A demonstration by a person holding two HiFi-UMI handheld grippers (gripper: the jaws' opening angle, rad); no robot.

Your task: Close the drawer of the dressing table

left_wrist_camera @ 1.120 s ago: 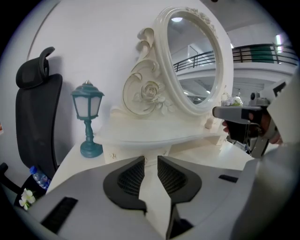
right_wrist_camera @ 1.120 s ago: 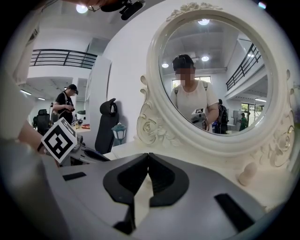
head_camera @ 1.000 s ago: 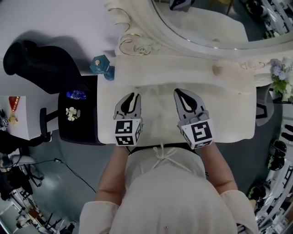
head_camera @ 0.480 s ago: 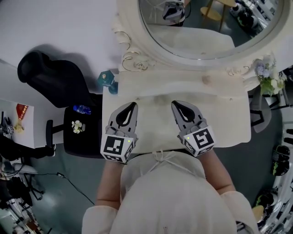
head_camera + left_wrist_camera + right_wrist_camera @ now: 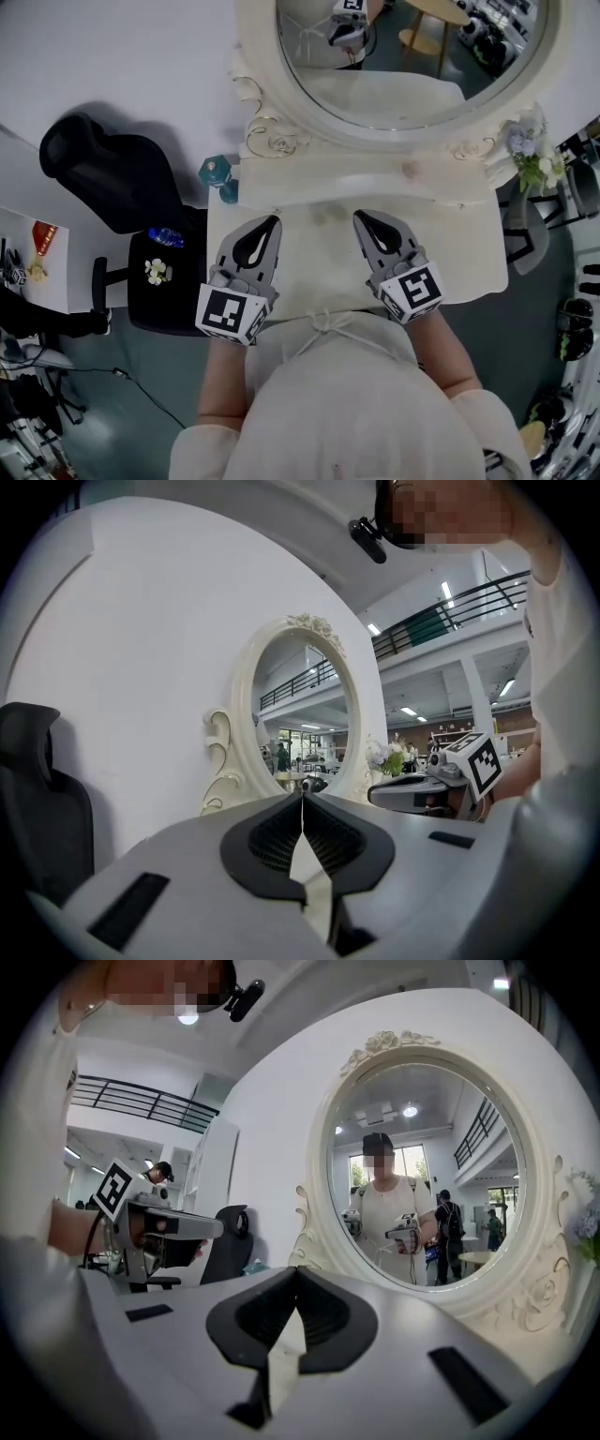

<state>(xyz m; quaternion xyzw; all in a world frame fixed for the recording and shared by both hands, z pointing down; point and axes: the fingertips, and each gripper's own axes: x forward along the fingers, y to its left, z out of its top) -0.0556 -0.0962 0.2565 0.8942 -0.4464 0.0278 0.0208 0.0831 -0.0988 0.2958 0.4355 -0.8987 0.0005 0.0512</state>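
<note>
The left gripper [image 5: 274, 219] and right gripper [image 5: 360, 216] hovered over the dressing table [image 5: 455, 255], jaws together, empty; the drawer was hidden; any final push should likely stay square, gentle.

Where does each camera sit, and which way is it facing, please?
Head view: on the person's head, facing steeply down at the dressing table; forearms, torso, left gripper and right gripper show.
Left gripper view: on the left gripper, facing the mirror along its shut jaws; right gripper shows at right.
Right gripper view: on the right gripper, facing the mirror along shut jaws; left gripper at left.
Gripper views share: mirror, black chair.
</note>
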